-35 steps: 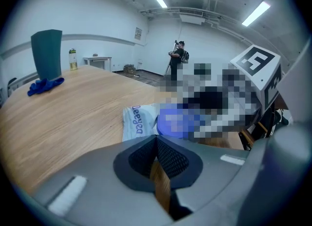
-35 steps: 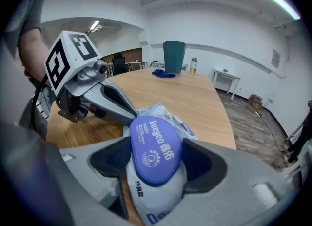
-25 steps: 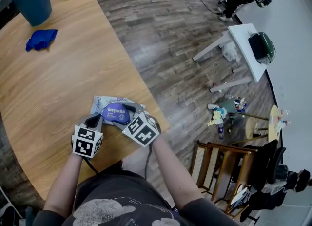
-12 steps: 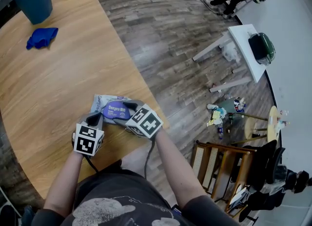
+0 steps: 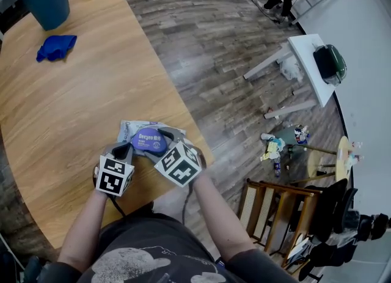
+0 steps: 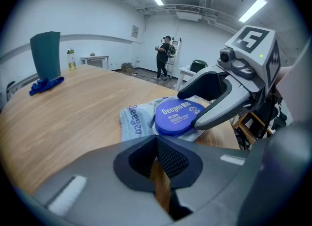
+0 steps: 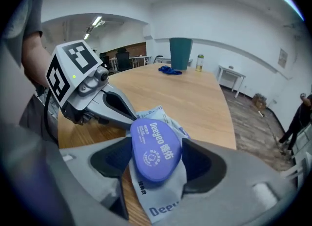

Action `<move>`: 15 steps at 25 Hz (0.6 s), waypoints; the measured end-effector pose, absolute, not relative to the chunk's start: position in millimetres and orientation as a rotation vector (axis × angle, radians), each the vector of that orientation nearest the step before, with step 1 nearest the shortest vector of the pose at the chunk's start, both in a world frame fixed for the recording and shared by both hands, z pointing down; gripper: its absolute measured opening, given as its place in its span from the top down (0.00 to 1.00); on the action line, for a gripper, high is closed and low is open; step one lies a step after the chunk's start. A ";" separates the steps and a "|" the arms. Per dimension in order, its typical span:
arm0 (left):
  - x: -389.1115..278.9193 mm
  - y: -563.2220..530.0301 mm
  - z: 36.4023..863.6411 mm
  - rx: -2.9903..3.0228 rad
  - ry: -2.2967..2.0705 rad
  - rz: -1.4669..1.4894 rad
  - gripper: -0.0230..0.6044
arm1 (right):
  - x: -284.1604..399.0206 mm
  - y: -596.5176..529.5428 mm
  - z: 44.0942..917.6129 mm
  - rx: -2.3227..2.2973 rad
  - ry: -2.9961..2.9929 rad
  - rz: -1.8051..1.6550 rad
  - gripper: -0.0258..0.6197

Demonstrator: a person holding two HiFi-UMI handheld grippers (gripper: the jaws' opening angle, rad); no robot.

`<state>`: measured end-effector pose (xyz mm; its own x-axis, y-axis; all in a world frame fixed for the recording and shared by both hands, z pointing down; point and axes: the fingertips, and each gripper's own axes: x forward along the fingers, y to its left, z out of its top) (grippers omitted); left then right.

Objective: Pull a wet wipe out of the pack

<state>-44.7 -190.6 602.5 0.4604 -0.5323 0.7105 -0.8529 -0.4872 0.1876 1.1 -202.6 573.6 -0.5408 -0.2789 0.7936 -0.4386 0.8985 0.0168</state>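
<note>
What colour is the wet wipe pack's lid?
The lid is blue with white print, clearest in the right gripper view.

Dark grey printed T-shirt (image 5: 143, 258), short sleeves (image 5: 245, 263). Grey left gripper (image 5: 124, 149) and right gripper (image 5: 163, 135) carry black-and-white marker cubes (image 5: 113, 175); black cable (image 5: 185, 205) exits at 6 o'clock.

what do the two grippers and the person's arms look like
Both the left gripper and right gripper are grey, with black-lined curved jaws and a white cube of black square markers each. A dark cable trails from each. The person wears a dark grey short-sleeved T-shirt with a pale print.
</note>
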 end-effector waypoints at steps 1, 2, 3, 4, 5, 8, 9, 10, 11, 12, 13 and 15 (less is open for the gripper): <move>-44.5 -190.4 602.1 2.182 -1.152 0.794 0.94 | 1.7 -202.8 569.3 0.539 -2.184 0.201 0.48; -44.4 -190.3 601.9 2.183 -1.152 0.793 0.94 | 2.5 -203.4 564.4 0.566 -2.195 0.176 0.49; -44.4 -190.4 602.0 2.183 -1.153 0.794 0.94 | 3.5 -204.5 559.4 0.590 -2.205 0.160 0.49; -44.5 -190.8 602.1 2.185 -1.153 0.794 0.94 | 4.5 -206.0 555.2 0.613 -2.214 0.154 0.49; -44.5 -191.6 602.1 2.188 -1.154 0.793 0.94 | 5.3 -207.8 551.7 0.632 -2.221 0.156 0.50; -45.2 -193.2 601.3 2.192 -1.159 0.788 0.94 | 5.6 -214.3 542.4 0.685 -2.244 0.165 0.50; -45.1 -193.8 600.6 2.195 -1.162 0.785 0.94 | 5.7 -216.7 538.9 0.703 -2.253 0.164 0.50; -45.0 -194.1 600.0 2.197 -1.164 0.782 0.94 | 6.0 -219.6 535.1 0.726 -2.264 0.163 0.50; -45.0 -194.2 599.8 2.198 -1.166 0.782 0.94 | 6.7 -223.3 531.3 0.755 -2.274 0.160 0.50; -45.3 -193.9 599.9 2.196 -1.166 0.784 0.94 | 8.3 -228.1 528.0 0.790 -2.277 0.152 0.50; -45.7 -193.4 600.3 2.193 -1.165 0.788 0.94 | 10.9 -233.9 526.2 0.828 -2.266 0.131 0.51; -46.2 -192.2 602.0 2.189 -1.163 0.795 0.94 | 16.3 -246.0 528.5 0.878 -2.221 0.047 0.73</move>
<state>-46.2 -192.2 602.0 0.4555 -0.5419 0.7063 -0.8550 -0.4873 0.1775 16.3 -246.0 528.5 -0.4959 -0.5774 0.6485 -0.6044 0.7658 0.2196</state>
